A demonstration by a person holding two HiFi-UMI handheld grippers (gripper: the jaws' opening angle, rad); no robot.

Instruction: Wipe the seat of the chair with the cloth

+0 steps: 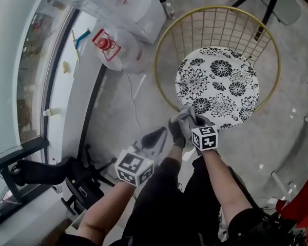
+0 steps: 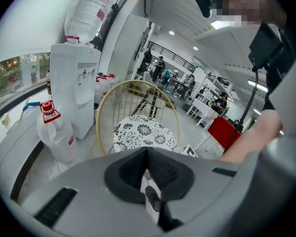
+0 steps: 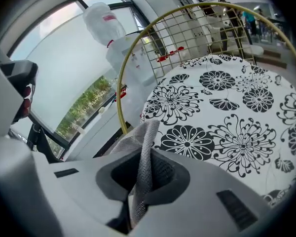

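Observation:
The chair has a gold wire frame and a round seat with black flowers on white. In the head view my right gripper is at the seat's near edge, shut on a grey cloth that stands up from its jaws. The right gripper view shows the cloth pinched between the pads, with the seat just beyond it. My left gripper hangs lower left of the right one, over the floor, shut with nothing in it. From the left gripper, the chair seat lies ahead.
A white water dispenser and a bagged water jug stand left of the chair by the window ledge. Another chair's dark legs are at the top right. A black stand sits lower left, something red lower right.

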